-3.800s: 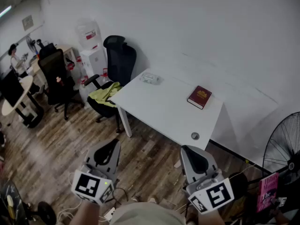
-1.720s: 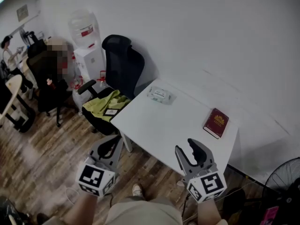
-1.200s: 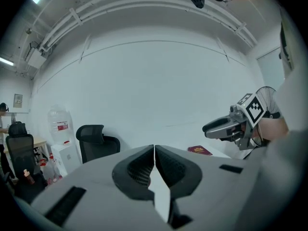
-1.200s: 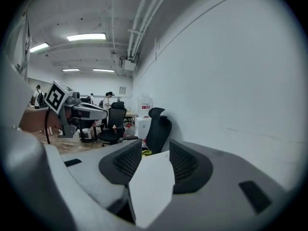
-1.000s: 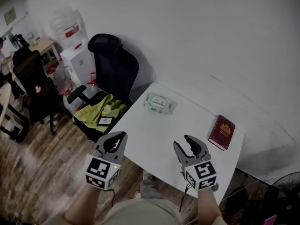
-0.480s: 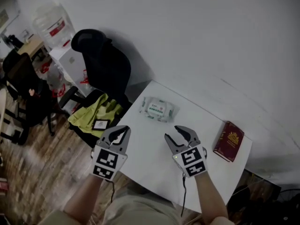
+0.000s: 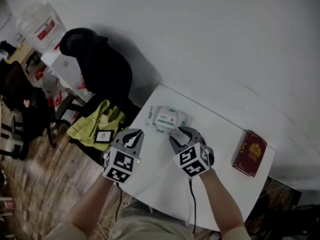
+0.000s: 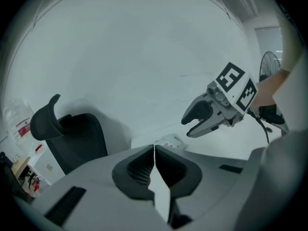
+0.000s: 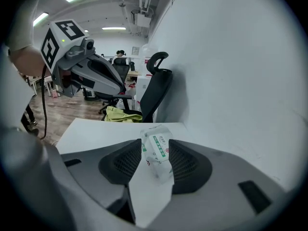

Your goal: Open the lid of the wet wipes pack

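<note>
Grippers, two, over one white rectangular table (image 7: 215, 151): left grey gripper (image 7: 134, 134) pinched together, empty; right grey gripper (image 7: 182, 133) spread wide, sighting one white-and-green soft wet wipes pack (image 7: 166, 119) at the table's far-left corner. One dark red book (image 7: 250, 153) by the table's right edge, one black office chair (image 7: 95, 59) beyond.

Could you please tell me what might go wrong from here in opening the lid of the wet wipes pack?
1. The wet wipes pack lies close to the left edge of the table, beside the chair. A nudge from the open right gripper could slide it off.
2. The left gripper is shut and off the pack, so nothing pins it. Pulling the lid may lift the whole soft pack.
</note>
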The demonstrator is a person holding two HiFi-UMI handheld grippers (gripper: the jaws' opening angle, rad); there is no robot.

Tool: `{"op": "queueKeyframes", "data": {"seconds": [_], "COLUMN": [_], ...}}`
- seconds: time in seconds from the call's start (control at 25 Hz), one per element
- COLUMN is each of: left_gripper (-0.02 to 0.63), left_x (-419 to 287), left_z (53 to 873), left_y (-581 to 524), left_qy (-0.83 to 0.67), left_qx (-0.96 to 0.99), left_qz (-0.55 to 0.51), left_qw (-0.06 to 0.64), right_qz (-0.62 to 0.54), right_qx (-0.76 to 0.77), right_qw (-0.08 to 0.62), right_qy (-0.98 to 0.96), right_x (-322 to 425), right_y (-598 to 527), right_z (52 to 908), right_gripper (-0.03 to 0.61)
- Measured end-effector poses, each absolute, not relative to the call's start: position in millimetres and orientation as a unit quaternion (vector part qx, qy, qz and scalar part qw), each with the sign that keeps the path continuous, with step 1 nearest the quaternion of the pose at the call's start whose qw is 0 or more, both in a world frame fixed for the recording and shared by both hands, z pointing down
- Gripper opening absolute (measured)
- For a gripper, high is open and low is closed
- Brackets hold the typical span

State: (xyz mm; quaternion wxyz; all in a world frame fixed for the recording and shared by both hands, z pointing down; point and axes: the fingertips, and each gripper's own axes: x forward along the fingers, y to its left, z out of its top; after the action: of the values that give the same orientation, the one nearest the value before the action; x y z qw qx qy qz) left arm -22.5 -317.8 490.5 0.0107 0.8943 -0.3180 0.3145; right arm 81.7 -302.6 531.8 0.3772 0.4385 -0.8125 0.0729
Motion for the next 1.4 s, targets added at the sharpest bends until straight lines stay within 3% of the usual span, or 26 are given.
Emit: {"op": "queueKeyframes", "data": {"seconds": [0.68, 1.16, 1.4], "left_gripper": [0.026, 0.026, 0.021], "left_x": [7.4, 11.2, 12.9], "left_z": [629.9, 660.5, 669.7], "left_y": [-387.6, -389.4, -389.6], "left_qy": [-0.202, -0.167, -0.159], "left_qx": [0.904, 0.903, 0.891], "left_qz": [0.374, 0.393, 0.420], "left_qw": [0.047, 0.050, 0.063], "right_qz": [0.063, -0.005, -0.001], "right_qx": [0.399, 0.379, 0.385], "right_qw": [0.486, 0.541, 0.533], "right_qy": [-0.775, -0.751, -0.754], "right_x": [55.6, 48.9, 49.8], "right_y": [-375.0, -370.9, -371.0], "right_z": [639.0, 654.2, 648.2], "right_gripper": [0.153, 0.089, 0.061]}}
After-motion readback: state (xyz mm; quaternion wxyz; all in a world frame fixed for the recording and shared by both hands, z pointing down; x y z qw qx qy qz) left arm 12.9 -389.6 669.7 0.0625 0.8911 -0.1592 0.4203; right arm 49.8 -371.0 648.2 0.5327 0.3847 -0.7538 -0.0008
